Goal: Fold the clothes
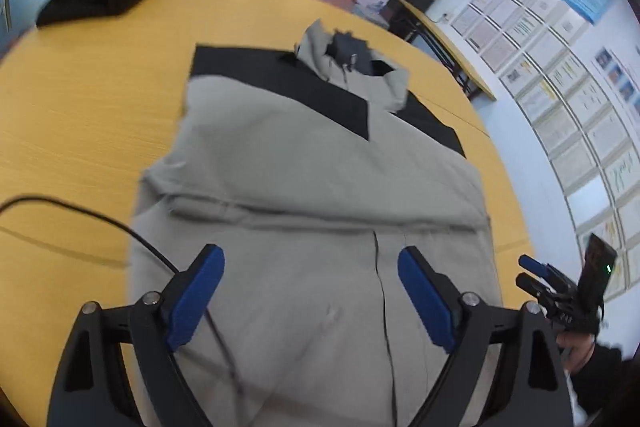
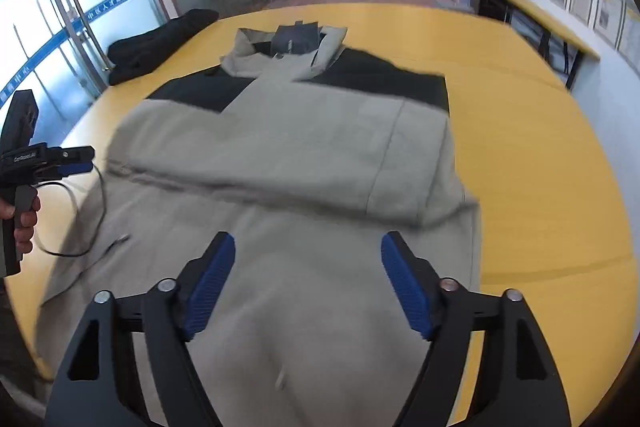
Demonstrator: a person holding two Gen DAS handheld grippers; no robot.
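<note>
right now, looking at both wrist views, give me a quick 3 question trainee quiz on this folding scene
1. True or false: the left hand-held gripper is shut on the grey jacket.
2. Multiple choice: what lies at the far left corner of the yellow table? A) a black garment B) a red box C) a laptop
3. Fill in: the band across the jacket's shoulders, below the collar, is coloured ____.

Key
1. False: both its jaws and those of the right hand-held gripper stand wide apart above the jacket, holding nothing.
2. A, the black garment.
3. Black.
</note>
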